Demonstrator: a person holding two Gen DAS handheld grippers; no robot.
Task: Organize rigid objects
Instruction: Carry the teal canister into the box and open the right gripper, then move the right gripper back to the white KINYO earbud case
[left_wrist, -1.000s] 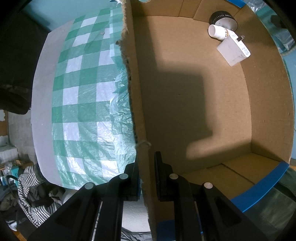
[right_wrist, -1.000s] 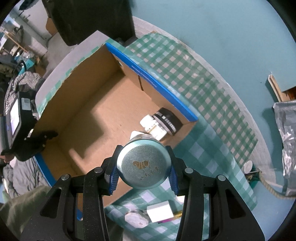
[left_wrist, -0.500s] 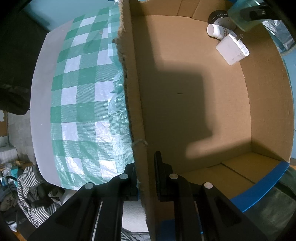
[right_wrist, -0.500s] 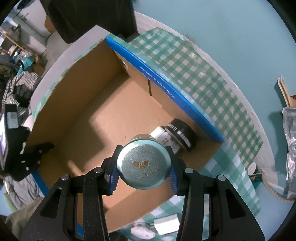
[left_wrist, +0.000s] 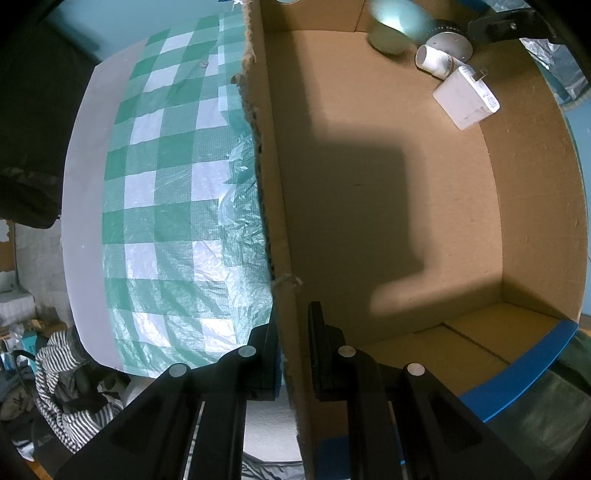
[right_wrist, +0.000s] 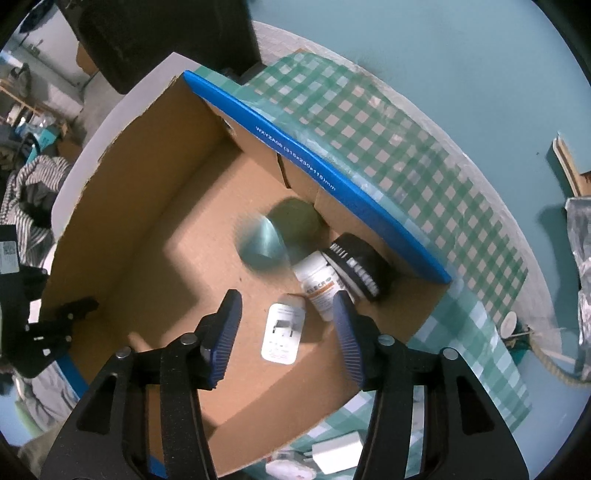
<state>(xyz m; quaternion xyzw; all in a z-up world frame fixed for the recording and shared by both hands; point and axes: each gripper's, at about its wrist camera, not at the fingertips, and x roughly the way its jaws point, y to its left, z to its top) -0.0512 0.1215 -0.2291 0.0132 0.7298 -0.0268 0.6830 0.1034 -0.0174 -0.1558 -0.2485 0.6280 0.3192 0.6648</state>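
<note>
Your left gripper is clamped on the torn side wall of the cardboard box, one finger outside over the green checked cloth and one inside, low in the left wrist frame, exactly as it was a second ago. Your right gripper stands over the box with its blue-padded jaws apart and nothing between them; they have just been opening. A second ago those pads were pressed on the round metal tin, which filled the lower middle of the right wrist frame. Now the tin is free, a blurred teal-grey shape in the middle of that frame, down in the box by the blue-edged wall; in the left wrist frame it shows as a blurred shape at the top, in the far corner. Just right of it in the right wrist frame are the black cylinder and the white bottle, the bottle lying against the cylinder. The white charger lies flat below the bottle, between your open jaws as the camera sees it. More small white items sit on the cloth at the bottom edge, outside the box.
</note>
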